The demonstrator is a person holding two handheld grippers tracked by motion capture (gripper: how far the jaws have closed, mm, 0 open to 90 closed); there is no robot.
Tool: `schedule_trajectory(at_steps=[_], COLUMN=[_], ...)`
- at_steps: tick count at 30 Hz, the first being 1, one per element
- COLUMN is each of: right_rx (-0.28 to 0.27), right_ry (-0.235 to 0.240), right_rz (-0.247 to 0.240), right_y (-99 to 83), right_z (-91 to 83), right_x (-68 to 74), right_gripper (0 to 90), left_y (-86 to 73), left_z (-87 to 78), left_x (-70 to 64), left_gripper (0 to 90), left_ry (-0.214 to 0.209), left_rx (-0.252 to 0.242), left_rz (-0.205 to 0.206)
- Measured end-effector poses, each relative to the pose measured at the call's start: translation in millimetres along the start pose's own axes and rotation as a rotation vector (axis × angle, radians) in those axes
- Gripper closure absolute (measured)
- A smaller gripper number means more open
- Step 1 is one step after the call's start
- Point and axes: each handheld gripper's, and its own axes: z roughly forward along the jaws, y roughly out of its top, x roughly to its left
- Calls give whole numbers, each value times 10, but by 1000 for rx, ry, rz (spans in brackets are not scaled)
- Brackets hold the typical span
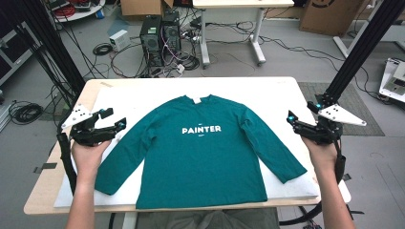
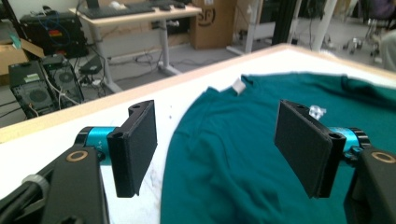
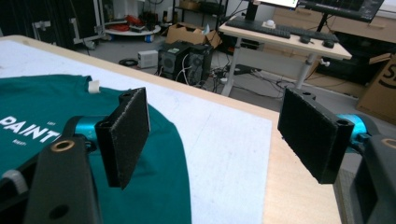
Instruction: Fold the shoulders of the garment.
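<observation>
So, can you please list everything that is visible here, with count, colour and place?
shirt: one, teal with white PAINTER print, spread flat face up in the middle of the table
sheet: one, white, under the shirt
table: one, light wood, near
desk: one, light top, on the floor behind
computers: two, black, on the floor behind
boxes: two, brown cardboard, far back
left claw: one, black, open, above the table's left edge
right claw: one, black, open, above the table's right edge
</observation>
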Motion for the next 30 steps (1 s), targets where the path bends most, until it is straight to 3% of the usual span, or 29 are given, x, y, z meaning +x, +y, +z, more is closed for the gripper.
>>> schedule_trajectory(at_steps=[4,8,12,18,21,24,25,30], right_rx=[-9,-22,-34,-73,-81,-78,-80,-90], right_ry=[2,3,2,-20,-22,-27,-28,-40], right_rz=[-21,-45,-42,-12,-11,7,7,12], right_y=[4,14,39,93,92,85,85,87], right_z=[54,95,94,36,20,-4,-12,-48], right_x=[-8,21,13,-56,-82,-104,-115,-140], right_gripper=[254,254,254,254,254,254,254,258], left_y=[-45,-78,-161,-336,-535,-615,-683,-816], left_z=[-49,-86,-147,-265,-341,-384,-441,-581], left_x=[-45,-53,-51,-14,-28,-44,-63,-76], left_gripper=[299,297,297,297,297,313,316,334], left_ry=[-15,-23,10,26,28,27,54,76], left_rx=[14,17,82,135,205,243,283,339], left_rz=[17,4,-26,-69,-96,-104,-117,-139])
